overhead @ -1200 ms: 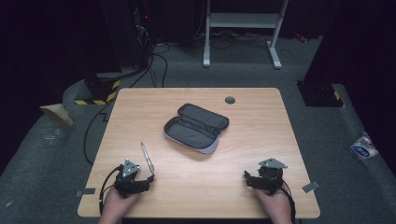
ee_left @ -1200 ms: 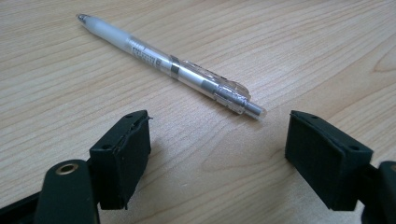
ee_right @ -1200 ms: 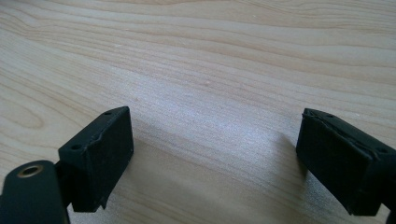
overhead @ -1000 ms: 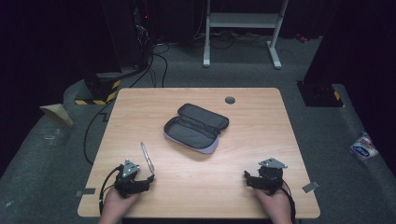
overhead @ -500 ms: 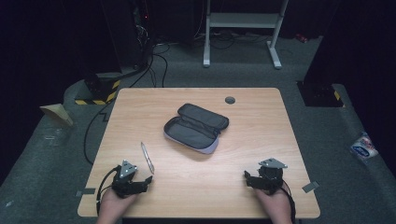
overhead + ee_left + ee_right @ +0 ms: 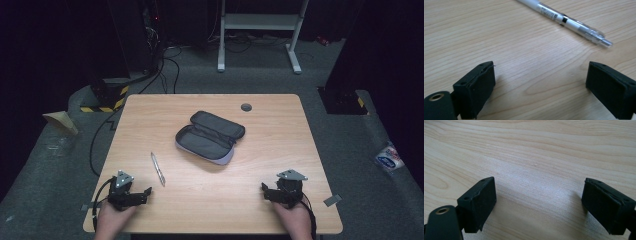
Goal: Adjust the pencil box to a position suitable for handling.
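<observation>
A silver-white pen (image 6: 158, 169) lies flat on the wooden table (image 6: 280, 150), to the left of an open grey pencil case (image 6: 210, 136). My left gripper (image 6: 146, 194) rests near the front left edge, short of the pen's near end. In the left gripper view the pen (image 6: 564, 20) lies beyond the left gripper (image 6: 540, 77). Its jaws have just been opening, stand wide apart, and have only bare wood between them. My right gripper (image 6: 265, 192) sits at the front right. The right gripper (image 6: 539, 197) is open over bare table.
A small round grommet (image 6: 246, 107) sits in the table's far edge area. Around the table are a dark floor with cables (image 6: 165, 70), a white stand (image 6: 260, 25) at the back and a yellow-black striped box (image 6: 107, 97) at the left.
My left gripper has slid a little left, away from the pen's near end, and its jaws stand wider. The pen, the case and the right gripper have not moved.
</observation>
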